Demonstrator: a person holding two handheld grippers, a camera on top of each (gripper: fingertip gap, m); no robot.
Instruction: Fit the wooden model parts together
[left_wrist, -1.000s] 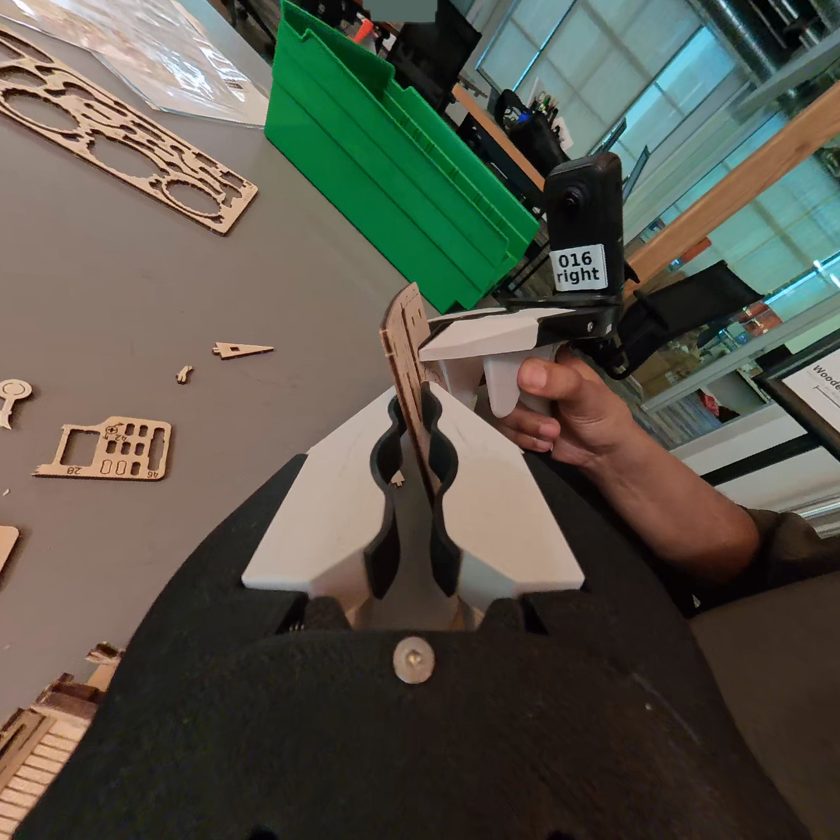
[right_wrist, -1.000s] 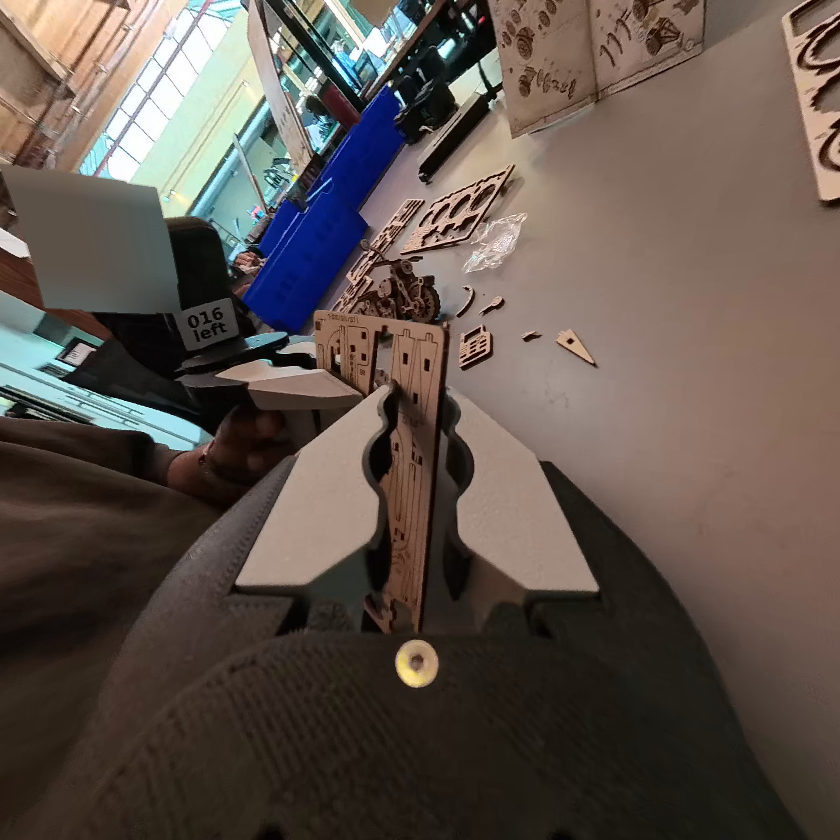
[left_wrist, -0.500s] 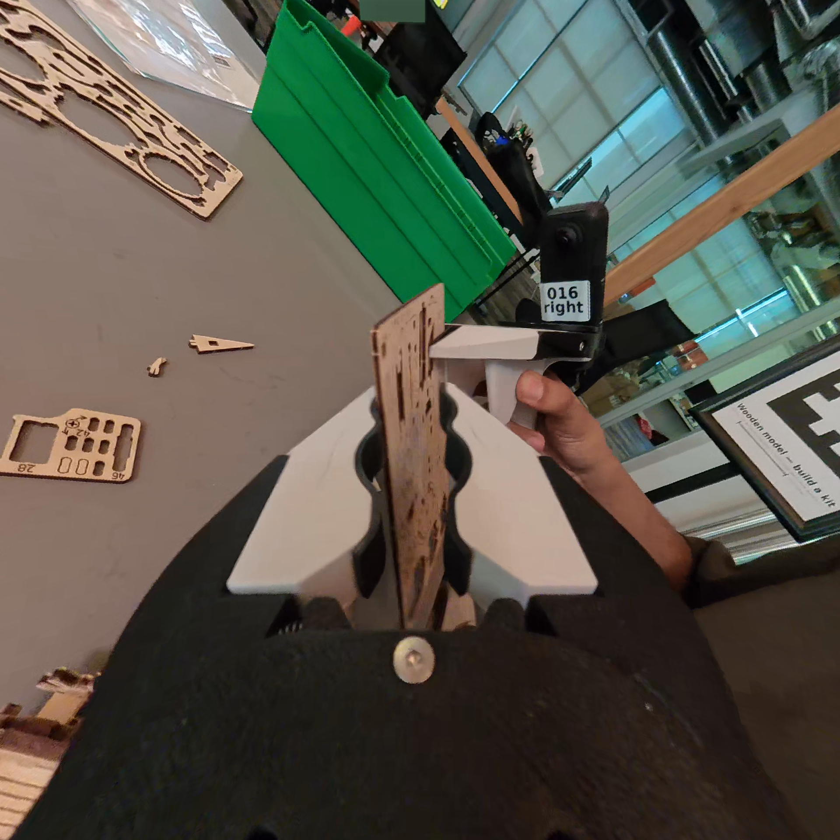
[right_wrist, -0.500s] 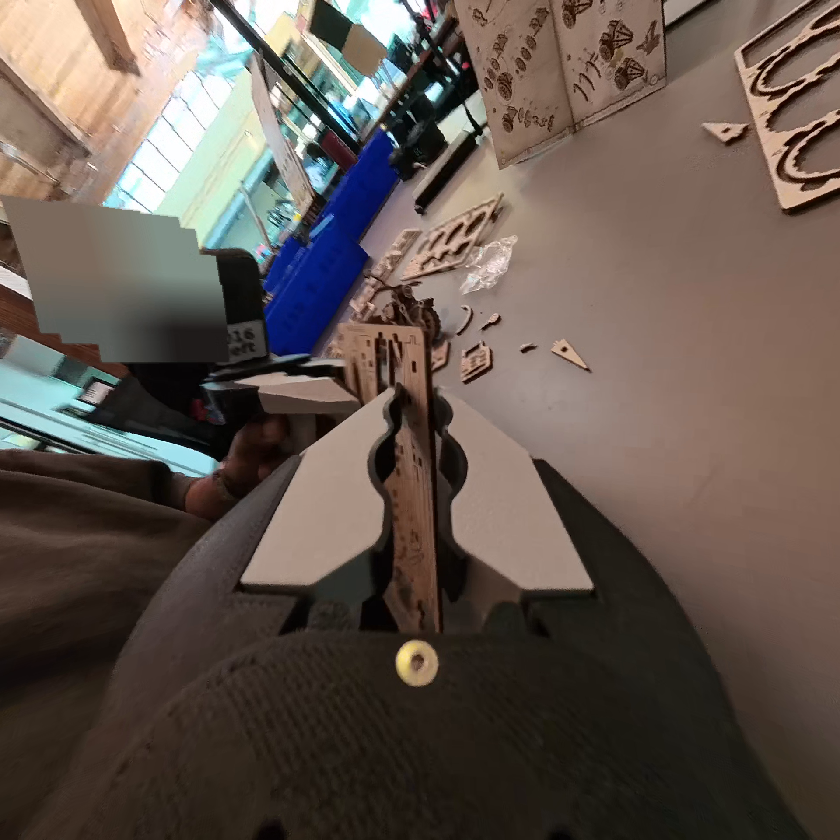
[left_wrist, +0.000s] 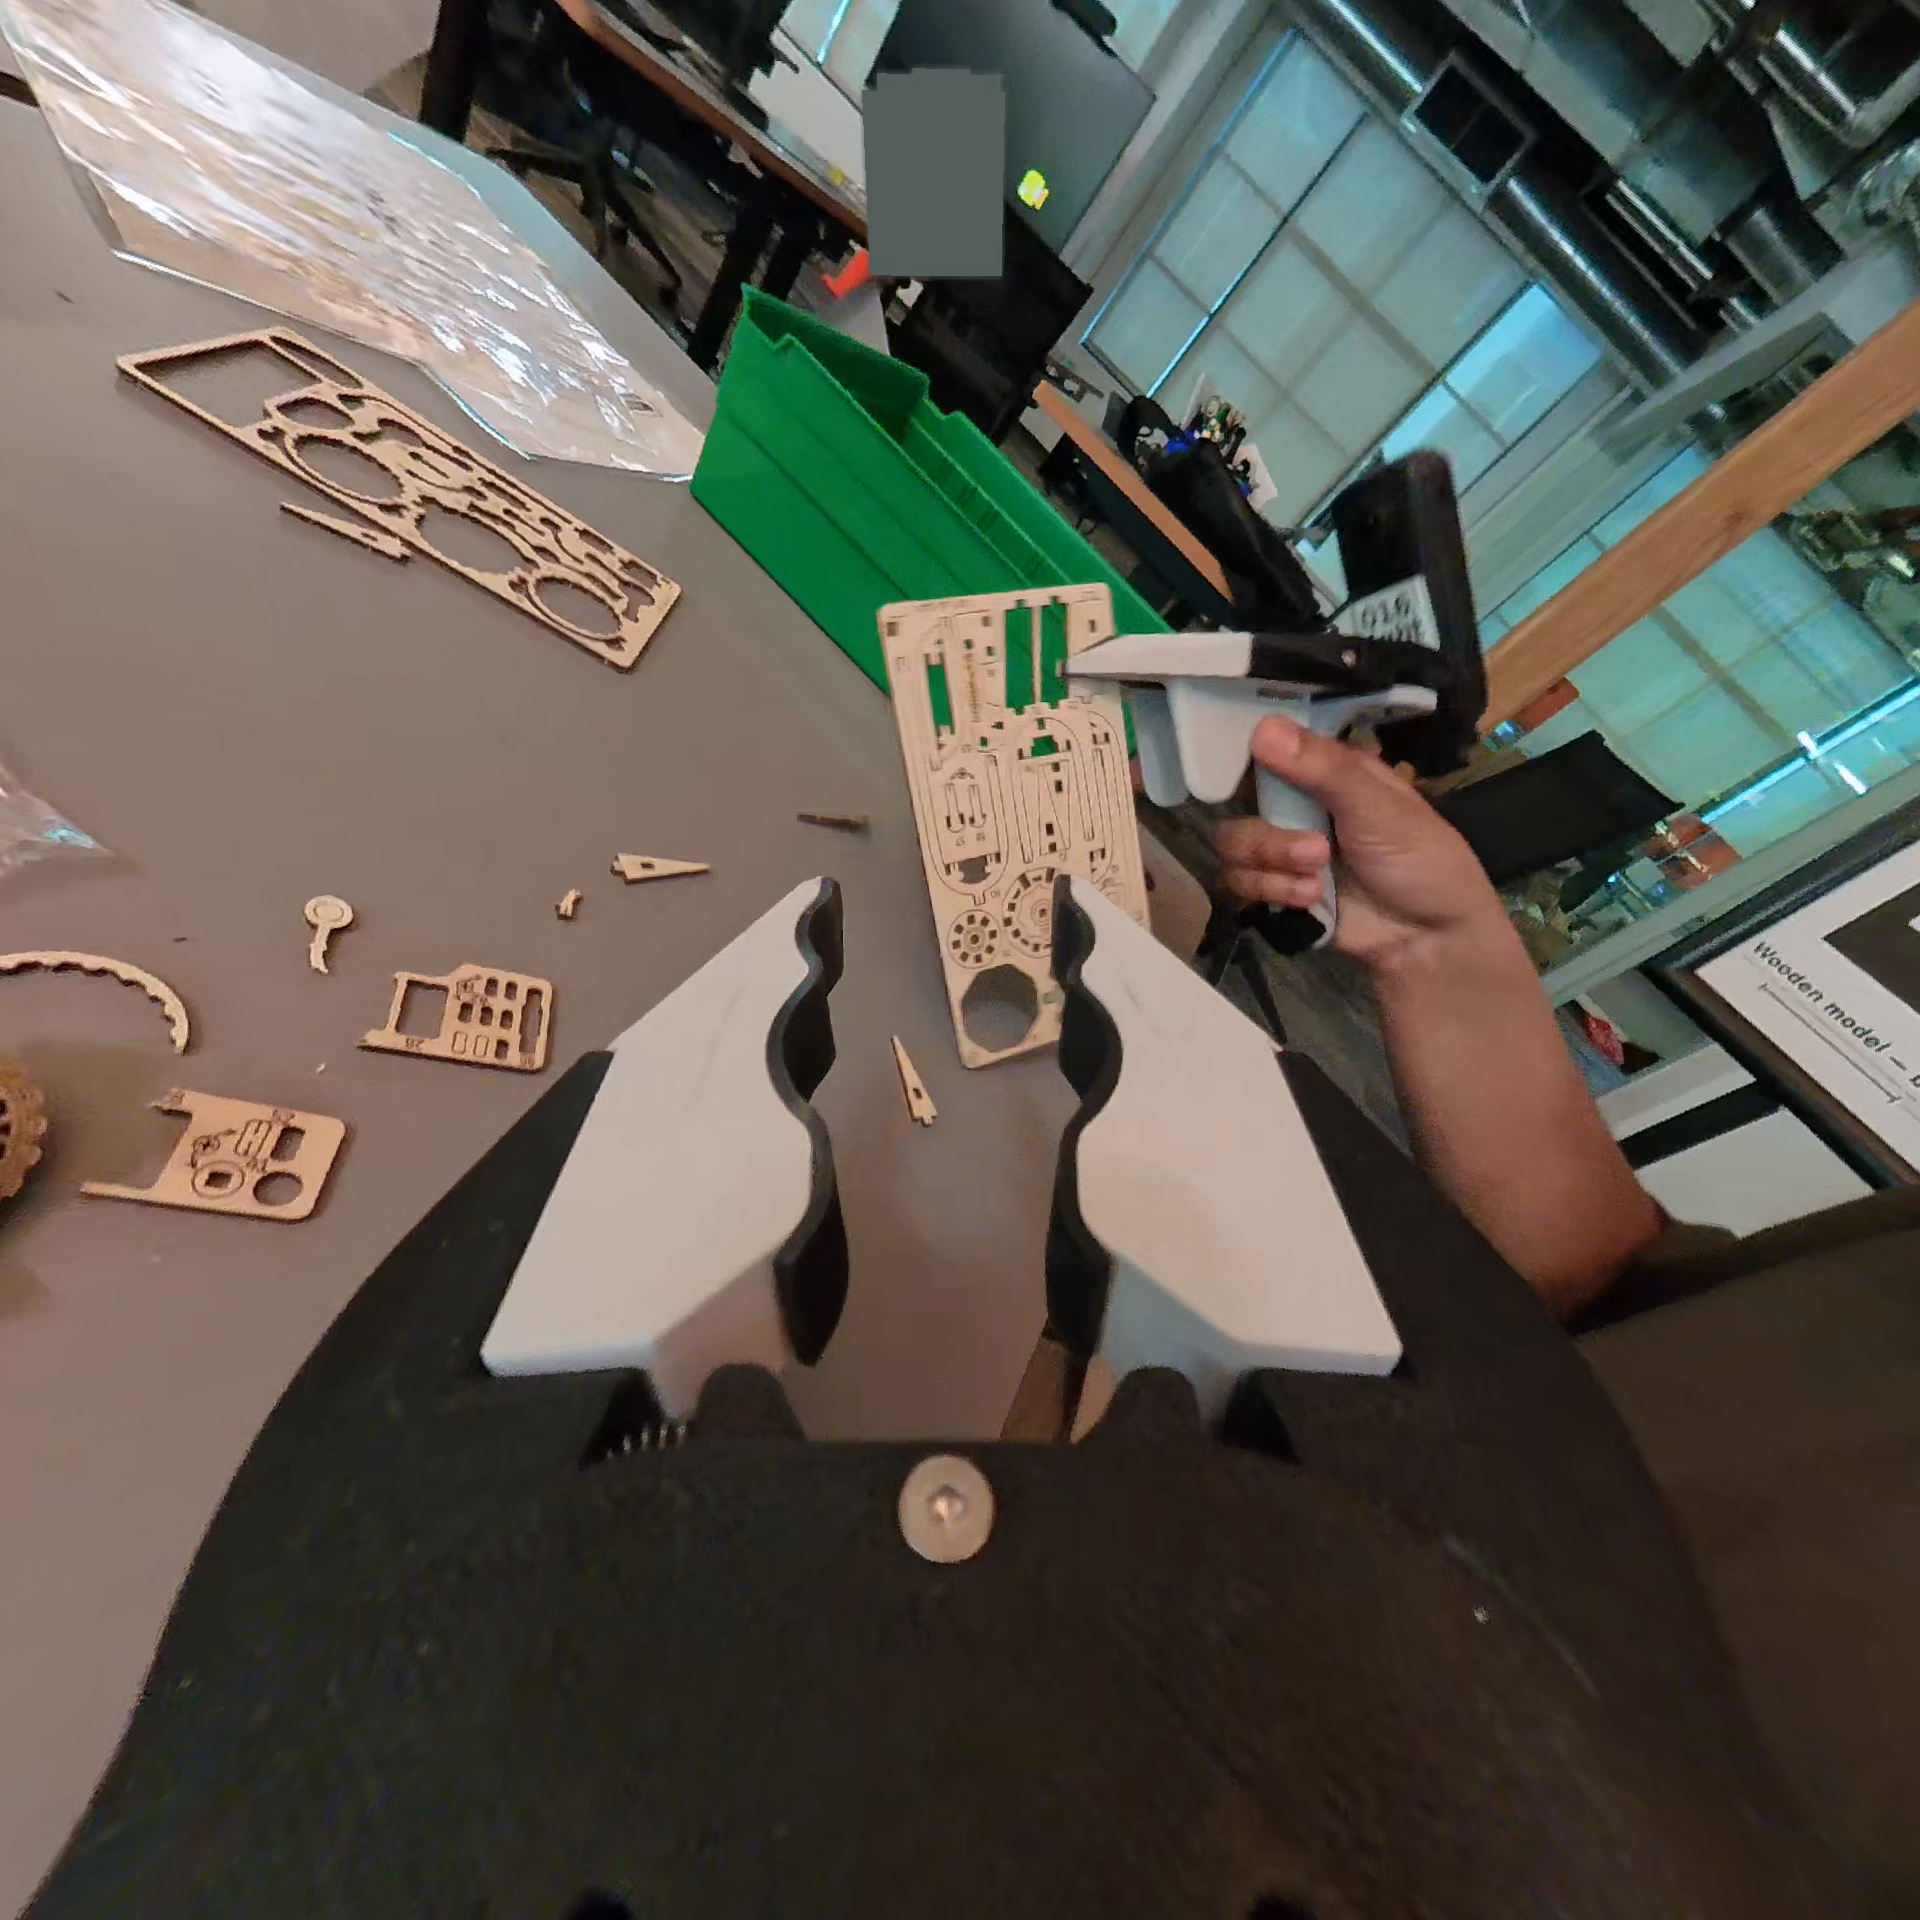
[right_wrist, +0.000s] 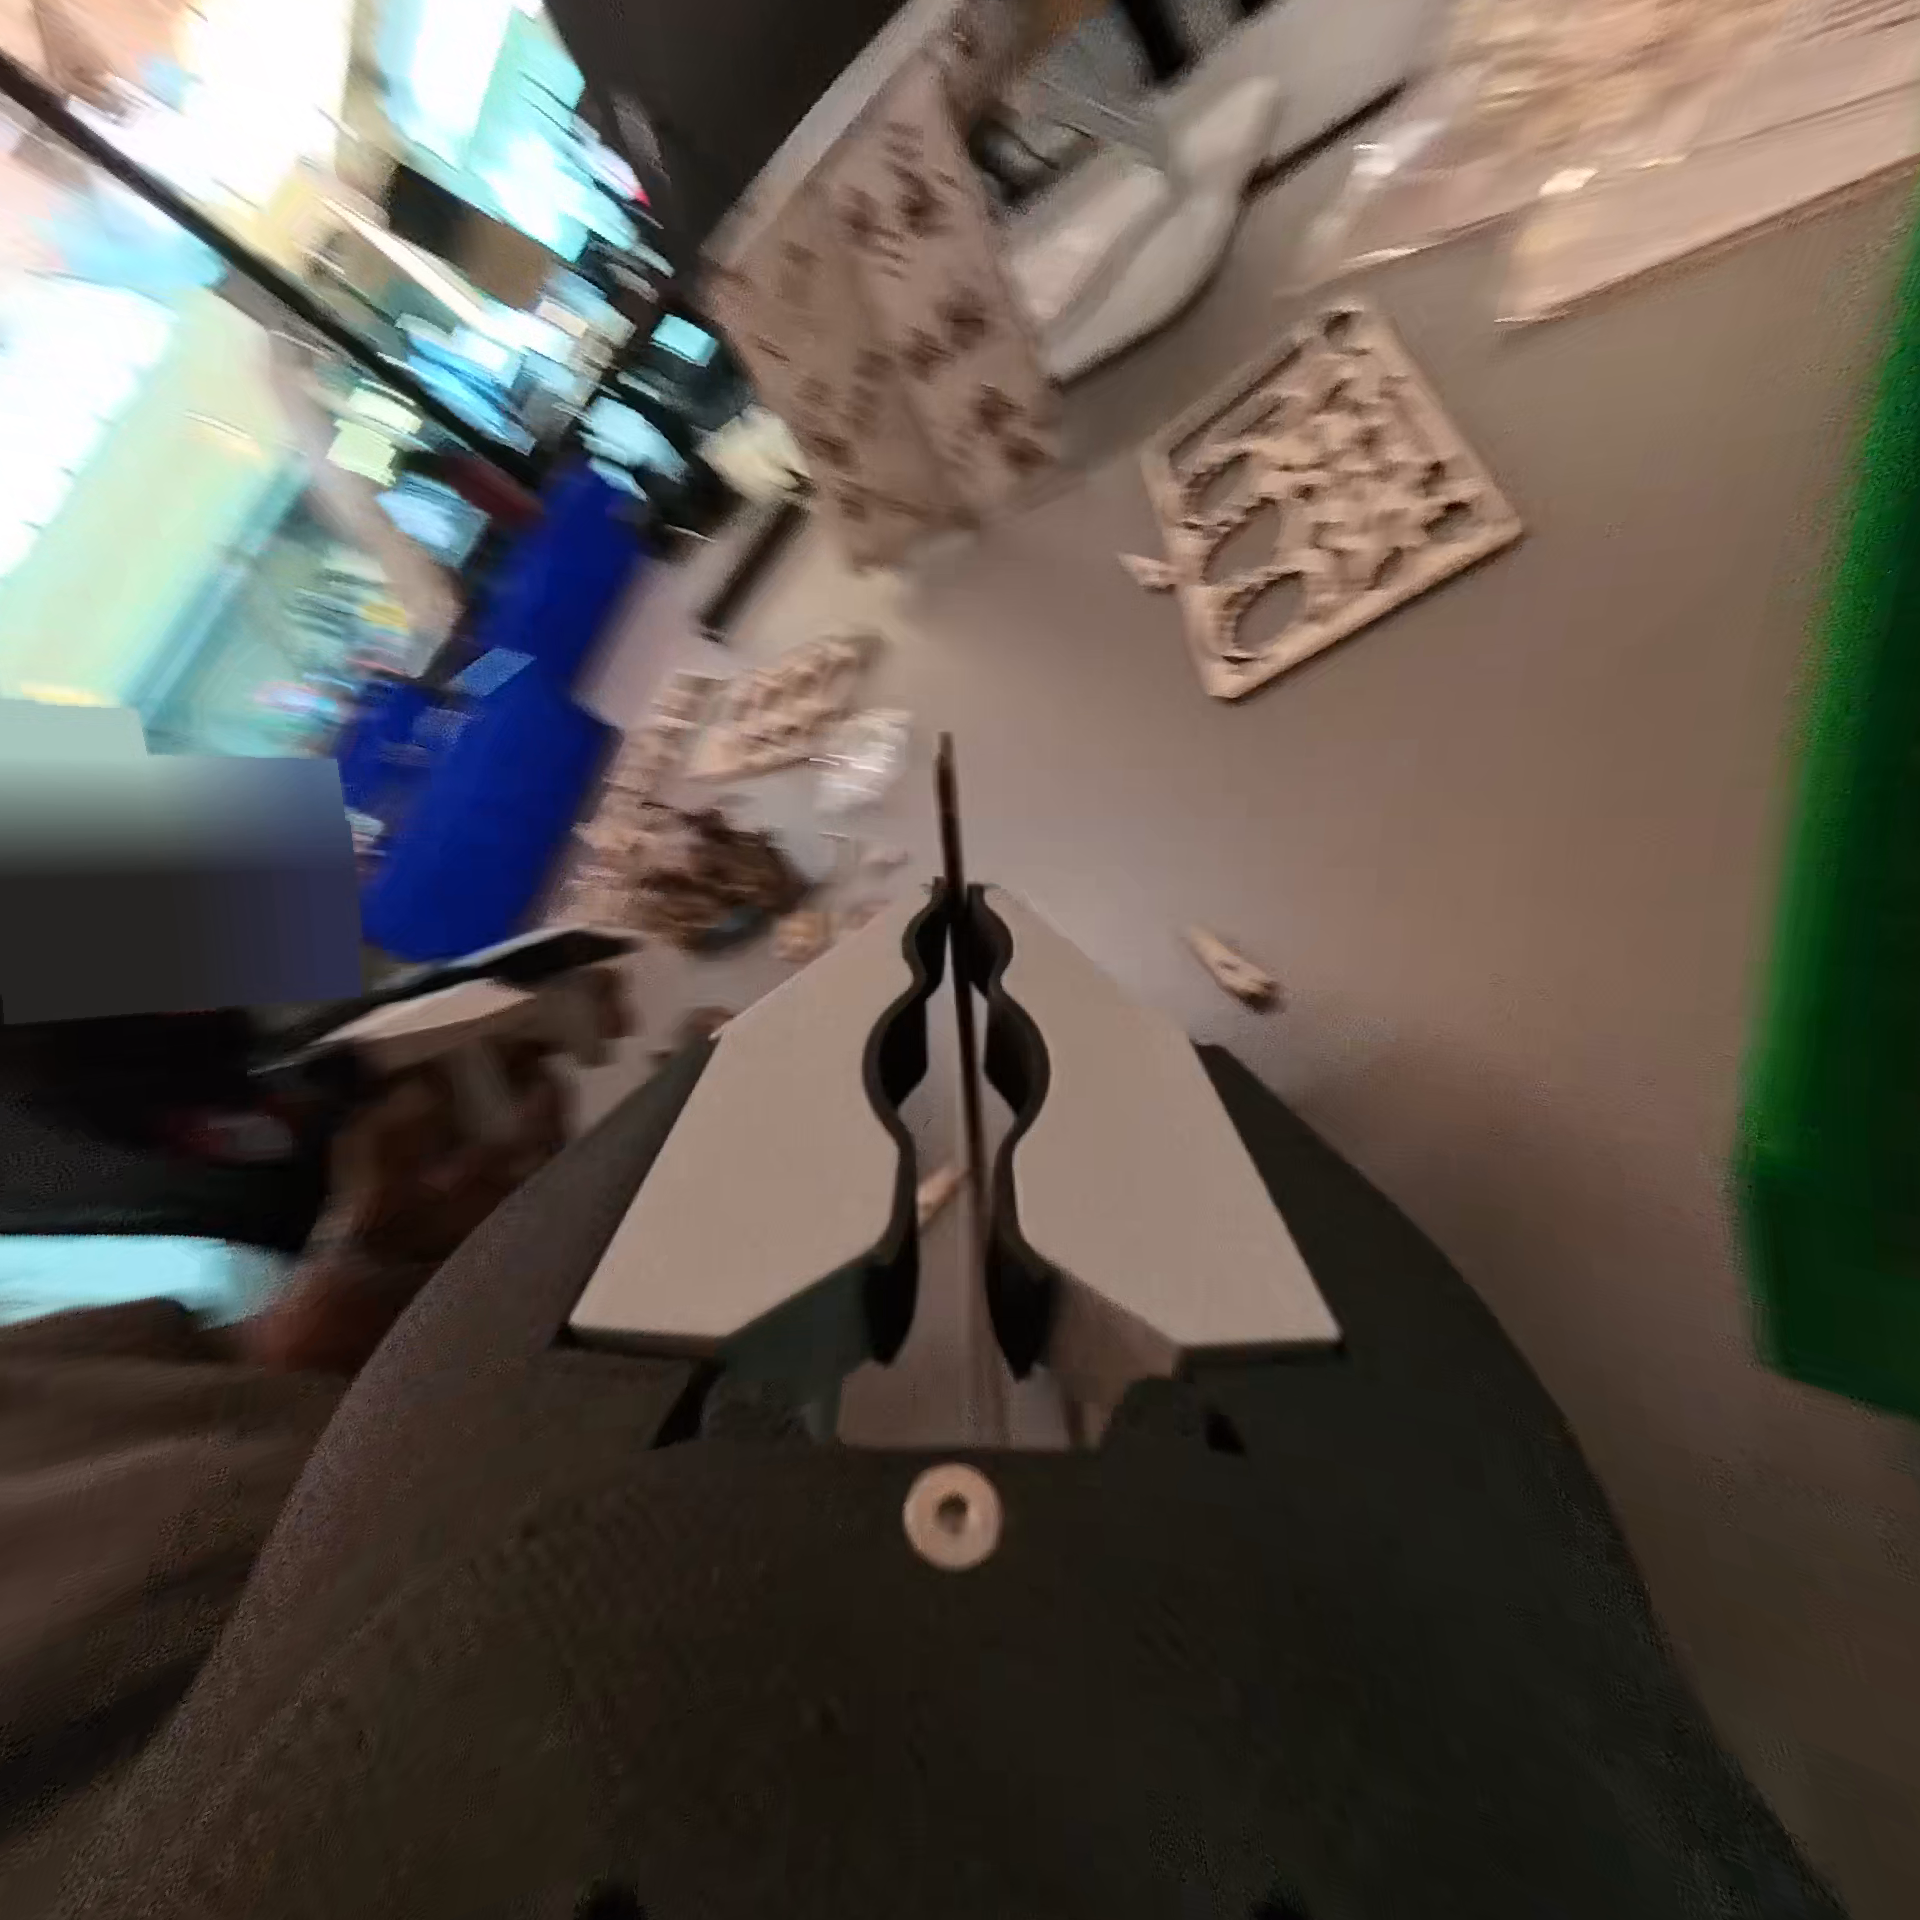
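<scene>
A thin laser-cut wooden parts sheet (left_wrist: 1013, 821) hangs upright above the grey table (left_wrist: 312, 727). My right gripper (left_wrist: 1075, 665) is shut on its upper right edge. In the right wrist view the sheet (right_wrist: 948, 821) shows edge-on between the closed jaws of my right gripper (right_wrist: 954, 896), and the picture is motion-blurred. My left gripper (left_wrist: 945, 904) is open and empty, just in front of the sheet's lower end and not touching it. It shows blurred at the left of the right wrist view (right_wrist: 499, 977). A small wooden wedge (left_wrist: 914, 1081) lies on the table between my left fingers.
Loose parts lie left: two small cut-out cards (left_wrist: 462, 1023) (left_wrist: 223, 1153), a wedge (left_wrist: 660, 865), a key-shaped piece (left_wrist: 327, 925), a toothed arc (left_wrist: 114, 987). An emptied sheet frame (left_wrist: 405, 488), a plastic-covered sheet (left_wrist: 332, 239) and a green bin (left_wrist: 894, 499) stand farther back. Blue bins (right_wrist: 488, 790) stand far left. There is about 15 centimetres between the tips of the two grippers. The key-shaped piece (left_wrist: 327, 925) lies some 12 centimetres from my left tips, 25 centimetres from my right tips. My right wrist view (right_wrist: 888, 857) looks at it from another angle.
My left gripper has let go of the sheet, opened and drawn back. My right gripper keeps the sheet and has swung it, so its face now shows to the left camera.
</scene>
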